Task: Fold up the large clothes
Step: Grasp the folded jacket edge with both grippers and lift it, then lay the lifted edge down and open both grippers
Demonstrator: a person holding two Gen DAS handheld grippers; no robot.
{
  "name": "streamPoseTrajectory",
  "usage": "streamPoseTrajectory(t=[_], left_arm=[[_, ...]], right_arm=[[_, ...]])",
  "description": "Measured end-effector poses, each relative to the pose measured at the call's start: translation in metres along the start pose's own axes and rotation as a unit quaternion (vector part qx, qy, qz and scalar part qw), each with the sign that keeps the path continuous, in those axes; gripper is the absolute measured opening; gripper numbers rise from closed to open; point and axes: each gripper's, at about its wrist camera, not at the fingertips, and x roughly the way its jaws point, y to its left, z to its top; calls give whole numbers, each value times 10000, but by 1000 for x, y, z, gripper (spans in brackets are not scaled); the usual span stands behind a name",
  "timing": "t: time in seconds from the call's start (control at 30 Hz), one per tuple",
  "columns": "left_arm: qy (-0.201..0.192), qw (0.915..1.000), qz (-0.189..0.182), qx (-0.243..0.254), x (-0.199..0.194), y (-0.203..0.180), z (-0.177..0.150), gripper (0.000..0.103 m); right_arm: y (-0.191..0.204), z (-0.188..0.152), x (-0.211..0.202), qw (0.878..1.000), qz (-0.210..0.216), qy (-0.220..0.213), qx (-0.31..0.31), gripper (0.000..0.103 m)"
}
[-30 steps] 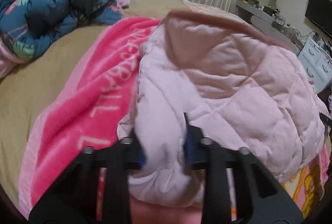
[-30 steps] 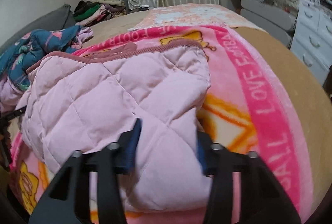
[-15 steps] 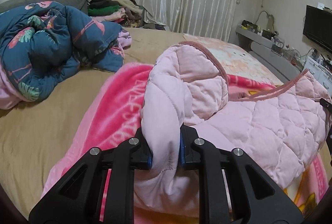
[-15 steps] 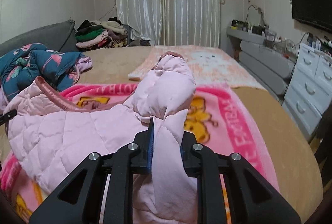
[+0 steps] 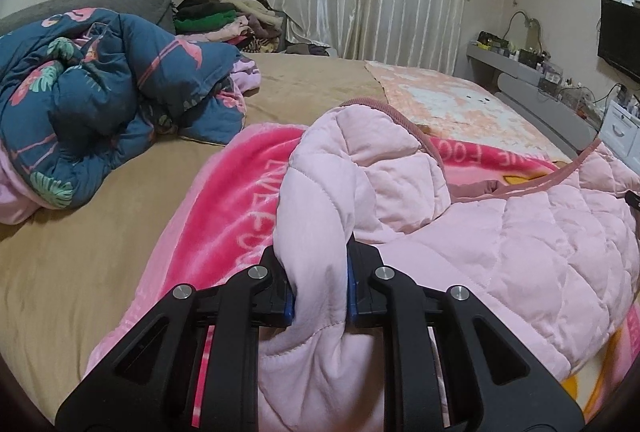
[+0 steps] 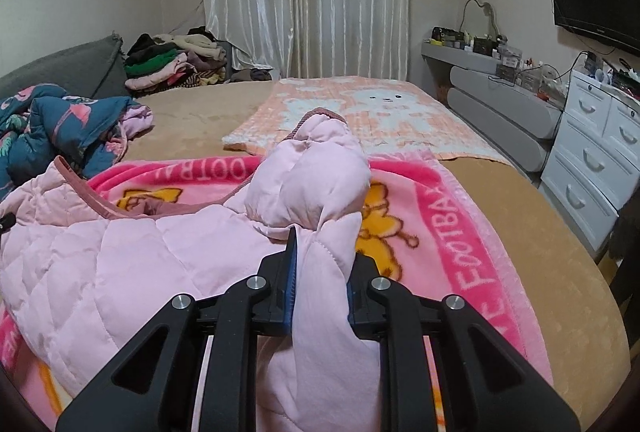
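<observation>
A light pink quilted jacket with a dusty-rose trim lies on a bright pink blanket on the bed. My left gripper is shut on a bunched fold at the jacket's left end and holds it lifted. In the right wrist view the same jacket spreads to the left, and my right gripper is shut on a bunched fold at its right end, also raised above the blanket. The jacket sags between the two grippers.
A crumpled blue floral duvet lies at the left of the bed. A peach bear-print blanket lies further back. Stacked clothes sit by the curtain. A grey shelf and white drawers stand at the right.
Both grippers closed on folds of the jacket and lifted its ends off the blanket. The views tilted up from the bed toward the room.
</observation>
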Motion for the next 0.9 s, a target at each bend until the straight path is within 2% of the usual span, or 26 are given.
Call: streamPoseTrajectory(t=[0.2,0.33,0.53,0.63,0.7,0.83,0.87,0.9], left_arm=[[136,9999,99,-4,16,-3,-3,11],[300,9994,168,-32,30,-1,-10,12],[605,9978,273,-27,53,2,-25,16],[690,9970,338,28,60,1,-30,17],[727,9967,351,22,61,2,-31,17],[792,9961,380,26,60,4,-30,20],[797,9960,398,29,58,4,-29,23],[763,9961,434,-11,53,7,-28,31]], right_arm=[[-1,-7,18,9998,-85,178,74,17],[-3,-16,38,9987,-160,445,207,17],[-8,-40,63,9950,-322,878,337,21],[-15,-51,69,9930,-266,1035,513,25],[-16,-53,71,9918,-251,1131,533,31],[-19,-50,51,9931,-276,979,586,44],[-19,-50,41,9941,-277,879,579,51],[-19,-50,32,9948,-261,797,573,60]])
